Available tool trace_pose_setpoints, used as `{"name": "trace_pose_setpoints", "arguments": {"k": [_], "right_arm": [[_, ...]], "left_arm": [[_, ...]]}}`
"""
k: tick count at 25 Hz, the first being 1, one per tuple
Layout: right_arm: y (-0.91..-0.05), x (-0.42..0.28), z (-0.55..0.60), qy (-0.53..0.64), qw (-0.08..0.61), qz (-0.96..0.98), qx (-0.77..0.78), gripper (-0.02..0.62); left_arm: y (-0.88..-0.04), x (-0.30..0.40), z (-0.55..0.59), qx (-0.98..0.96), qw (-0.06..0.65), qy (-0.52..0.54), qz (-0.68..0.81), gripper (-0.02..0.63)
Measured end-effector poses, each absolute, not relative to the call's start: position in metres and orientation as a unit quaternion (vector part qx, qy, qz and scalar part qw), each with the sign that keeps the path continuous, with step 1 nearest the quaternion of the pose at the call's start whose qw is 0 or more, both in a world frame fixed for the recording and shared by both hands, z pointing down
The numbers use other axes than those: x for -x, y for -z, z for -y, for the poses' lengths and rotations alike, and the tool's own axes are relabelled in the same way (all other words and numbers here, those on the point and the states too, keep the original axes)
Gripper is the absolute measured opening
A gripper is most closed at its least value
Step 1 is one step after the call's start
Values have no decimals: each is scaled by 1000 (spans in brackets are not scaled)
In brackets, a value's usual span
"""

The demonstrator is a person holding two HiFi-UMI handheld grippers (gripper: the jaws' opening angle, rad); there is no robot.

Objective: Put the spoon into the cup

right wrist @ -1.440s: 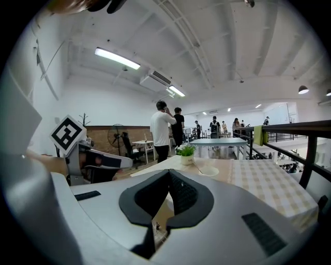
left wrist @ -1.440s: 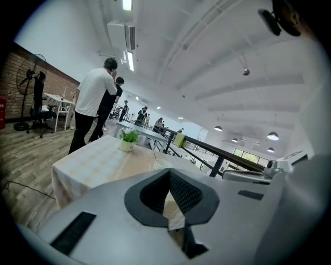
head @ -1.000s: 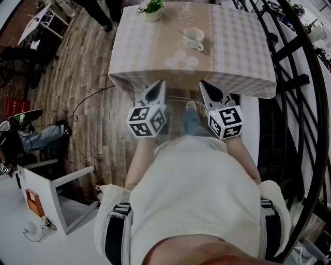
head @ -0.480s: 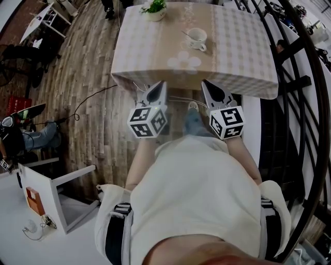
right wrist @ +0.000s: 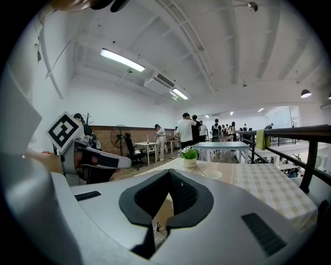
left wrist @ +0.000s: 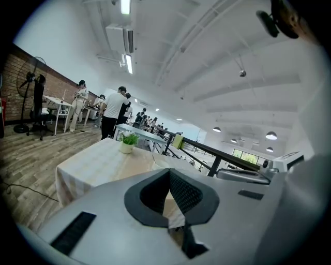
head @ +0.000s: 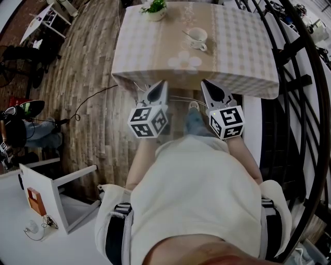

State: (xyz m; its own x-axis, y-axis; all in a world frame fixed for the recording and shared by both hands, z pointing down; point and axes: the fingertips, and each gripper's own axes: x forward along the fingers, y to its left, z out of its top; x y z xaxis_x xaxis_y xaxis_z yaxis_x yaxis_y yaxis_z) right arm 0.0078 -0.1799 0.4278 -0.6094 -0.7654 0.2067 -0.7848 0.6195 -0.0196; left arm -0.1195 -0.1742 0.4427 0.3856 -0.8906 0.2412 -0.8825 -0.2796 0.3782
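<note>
Two grippers are hovering side by side before the checked table (head: 243, 57), the left gripper (head: 161, 84) and the right gripper (head: 205, 83) both pressing their jaws together on nothing. The cup (head: 197, 37) is standing well ahead of them, the spoon (head: 185, 34) slanting at its left rim (inside or not is unclear), a potted plant (head: 154, 9) sitting farther left.

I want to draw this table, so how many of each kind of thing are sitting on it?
cup: 1
spoon: 1
potted plant: 1
Total: 3
</note>
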Motion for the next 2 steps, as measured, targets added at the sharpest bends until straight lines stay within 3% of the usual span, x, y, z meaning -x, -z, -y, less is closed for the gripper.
{"name": "trace_pose_setpoints", "arguments": {"k": [2], "right_arm": [[-428,-8,180,-55,90,895,-433,0]], "left_arm": [[-443,119,175,-800,231,9,554,3]]}}
